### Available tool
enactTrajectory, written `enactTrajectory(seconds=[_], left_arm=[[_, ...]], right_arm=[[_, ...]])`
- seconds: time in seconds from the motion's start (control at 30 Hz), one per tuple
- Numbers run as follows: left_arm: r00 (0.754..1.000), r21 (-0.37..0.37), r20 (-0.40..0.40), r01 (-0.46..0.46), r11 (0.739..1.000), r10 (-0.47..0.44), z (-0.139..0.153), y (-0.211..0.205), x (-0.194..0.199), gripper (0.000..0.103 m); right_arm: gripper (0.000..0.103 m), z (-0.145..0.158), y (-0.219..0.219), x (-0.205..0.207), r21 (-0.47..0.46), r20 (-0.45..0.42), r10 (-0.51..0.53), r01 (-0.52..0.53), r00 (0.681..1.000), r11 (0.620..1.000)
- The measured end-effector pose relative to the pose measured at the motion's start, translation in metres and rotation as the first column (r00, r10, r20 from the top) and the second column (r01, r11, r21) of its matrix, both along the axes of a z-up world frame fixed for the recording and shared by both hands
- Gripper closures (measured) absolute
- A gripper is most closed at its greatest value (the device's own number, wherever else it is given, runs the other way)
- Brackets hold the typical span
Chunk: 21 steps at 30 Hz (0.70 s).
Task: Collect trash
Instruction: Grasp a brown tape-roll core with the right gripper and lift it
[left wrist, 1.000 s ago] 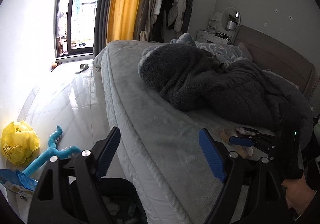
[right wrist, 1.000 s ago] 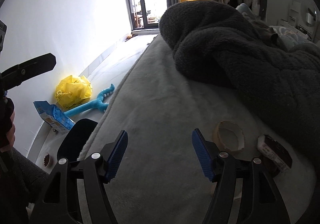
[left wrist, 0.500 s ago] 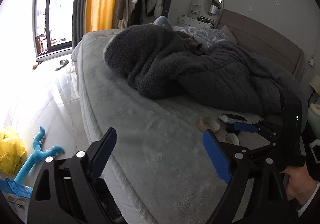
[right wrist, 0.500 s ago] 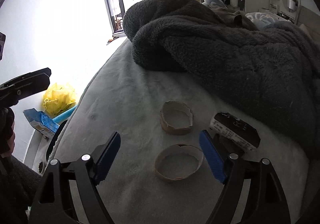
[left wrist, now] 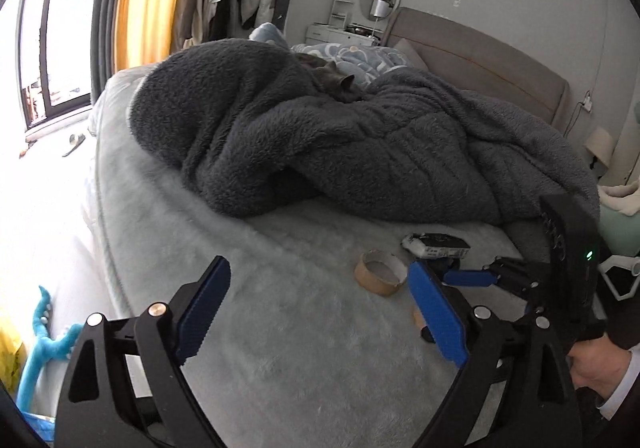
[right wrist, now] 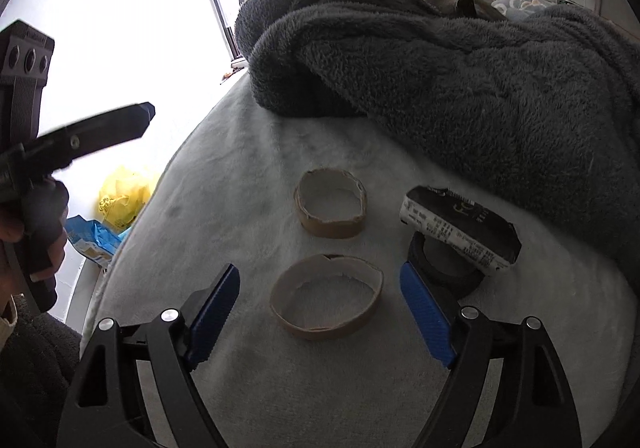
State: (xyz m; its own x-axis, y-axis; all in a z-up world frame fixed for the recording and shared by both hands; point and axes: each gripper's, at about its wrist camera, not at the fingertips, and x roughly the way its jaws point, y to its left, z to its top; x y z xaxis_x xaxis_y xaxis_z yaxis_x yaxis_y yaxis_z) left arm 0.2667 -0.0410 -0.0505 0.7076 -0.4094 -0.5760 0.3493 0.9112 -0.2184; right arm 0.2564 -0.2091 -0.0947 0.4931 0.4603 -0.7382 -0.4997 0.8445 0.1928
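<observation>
Just ahead of right hand-held gripper (right wrist: 320, 312): cardboard ring (right wrist: 326, 302).

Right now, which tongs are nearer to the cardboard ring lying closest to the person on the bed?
Right. The right tongs, open, flank the near cardboard ring just above it. The left tongs, also open, hover off to its left over bare bed.

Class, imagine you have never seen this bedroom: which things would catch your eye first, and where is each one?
First, the big dark grey fleece blanket heaped across the far half of the bed. Next, on the bare sheet before it, two cardboard rings lie one behind the other, with a crumpled black wrapper to their right. The open right gripper frames the nearer ring.
</observation>
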Motion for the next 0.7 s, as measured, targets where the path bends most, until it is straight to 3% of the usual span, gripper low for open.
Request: enactTrajectory(seconds=[0.13, 0.37, 0.7], left_arm=[[0.999, -0.024, 0.011, 0.047, 0.999, -0.047, -0.003, -0.009, 0.009, 0.011], [0.997, -0.046, -0.025, 0.073, 0.996, -0.074, -0.012, -0.024, 0.027, 0.011], [0.995, -0.014, -0.048, 0.082, 0.997, -0.083, -0.029, -0.055, 0.04, 0.011]], right_arm=[[0.02, -0.007, -0.004, 0.0, 0.031, 0.005, 0.027, -0.027, 1.0, 0.999], [0.046, -0.012, -0.002, 0.0, 0.024, 0.005, 0.063, -0.063, 0.998, 0.998], [0.048, 0.0, -0.027, -0.01, 0.065, 0.027, 0.072, -0.073, 0.997, 0.995]])
